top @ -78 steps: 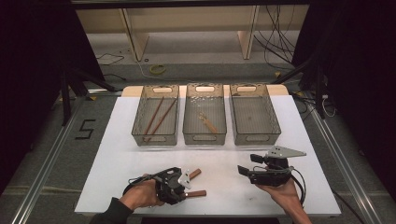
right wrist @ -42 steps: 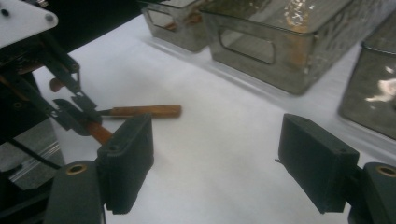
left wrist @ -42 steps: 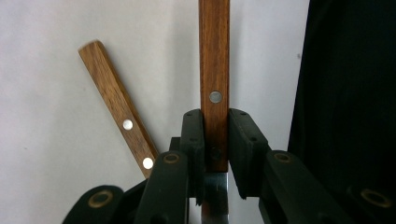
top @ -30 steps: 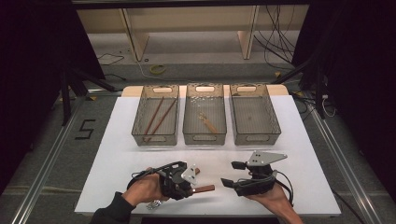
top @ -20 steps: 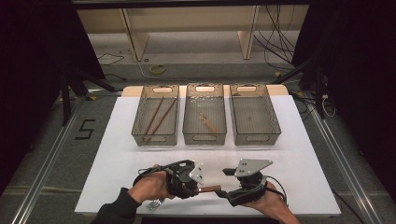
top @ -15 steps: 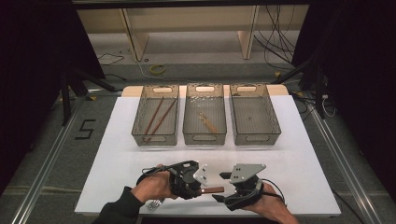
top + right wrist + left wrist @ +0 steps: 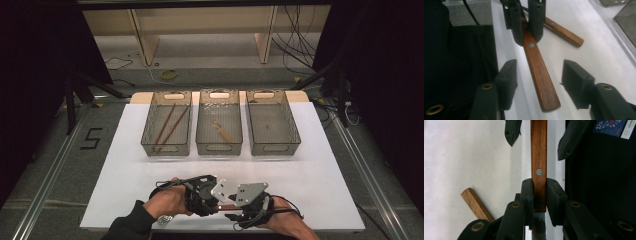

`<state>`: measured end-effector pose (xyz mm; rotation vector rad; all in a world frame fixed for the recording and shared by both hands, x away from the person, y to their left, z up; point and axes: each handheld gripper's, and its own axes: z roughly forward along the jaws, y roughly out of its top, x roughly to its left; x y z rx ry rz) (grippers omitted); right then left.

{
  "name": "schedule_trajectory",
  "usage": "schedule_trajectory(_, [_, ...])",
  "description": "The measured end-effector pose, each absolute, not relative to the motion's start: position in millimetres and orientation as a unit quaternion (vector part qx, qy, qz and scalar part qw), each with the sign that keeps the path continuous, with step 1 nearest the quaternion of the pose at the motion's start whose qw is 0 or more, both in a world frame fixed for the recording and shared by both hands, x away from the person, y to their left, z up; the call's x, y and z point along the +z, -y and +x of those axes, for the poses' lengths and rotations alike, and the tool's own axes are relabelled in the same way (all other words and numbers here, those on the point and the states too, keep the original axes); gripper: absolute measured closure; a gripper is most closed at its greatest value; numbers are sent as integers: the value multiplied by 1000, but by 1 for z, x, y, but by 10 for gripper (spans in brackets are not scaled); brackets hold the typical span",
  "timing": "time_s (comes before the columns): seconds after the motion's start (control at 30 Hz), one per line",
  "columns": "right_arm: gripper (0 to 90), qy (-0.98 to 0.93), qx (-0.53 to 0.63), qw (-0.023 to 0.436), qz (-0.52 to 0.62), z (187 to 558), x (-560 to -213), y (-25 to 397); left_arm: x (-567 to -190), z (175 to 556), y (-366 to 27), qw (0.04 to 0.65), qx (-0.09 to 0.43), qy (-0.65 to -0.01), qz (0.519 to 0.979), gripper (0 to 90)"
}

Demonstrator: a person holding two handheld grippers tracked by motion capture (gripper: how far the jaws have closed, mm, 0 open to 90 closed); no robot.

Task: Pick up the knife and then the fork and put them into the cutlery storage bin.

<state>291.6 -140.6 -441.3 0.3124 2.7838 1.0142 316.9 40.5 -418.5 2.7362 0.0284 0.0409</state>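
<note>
A knife with a brown wooden handle (image 7: 539, 157) and a steel blade (image 7: 539, 227) is held level over the white table. My left gripper (image 7: 539, 183) is shut on the handle near the blade. In the right gripper view the handle (image 7: 540, 77) runs between the jaws of my right gripper (image 7: 540, 67), which stands open, one jaw on each side of the handle and apart from it. From above, the left gripper (image 7: 202, 196) and right gripper (image 7: 241, 206) meet nose to nose near the front edge. A second wooden-handled utensil (image 7: 564, 32) lies on the table beside them.
Three clear bins stand in a row at the back: the left bin (image 7: 166, 148) holds long brown sticks, the middle bin (image 7: 219, 148) a small wooden-handled piece, and beside it stands the right bin (image 7: 273, 148). The white board (image 7: 325, 175) spreads between bins and hands.
The left gripper has lifted the knife and swung it right. The right gripper has moved left toward it, and its open jaws now flank the handle's free end.
</note>
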Motion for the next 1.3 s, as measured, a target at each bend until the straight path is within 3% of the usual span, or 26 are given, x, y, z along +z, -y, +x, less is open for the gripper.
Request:
schedule_trajectory(0.5, [692,-943,318,82,61,293,-444,133,-419,314,-37,201,7,1,979,763])
schedule_trajectory(1.0, [758,-941,327,79,29,288,-443,135,-415,314,-41,215,5,8,977,739])
schedule_trajectory(1.07, [759,-938,335,81,37,290,-441,137,-412,316,-43,224,13,0,975,712])
schedule_trajectory(1.2, [759,-939,331,81,50,291,-439,141,-405,320,-49,247,33,-32,968,532])
schedule_trajectory(1.3, [760,-939,327,89,61,295,-439,144,-399,323,-55,276,46,-57,958,455])
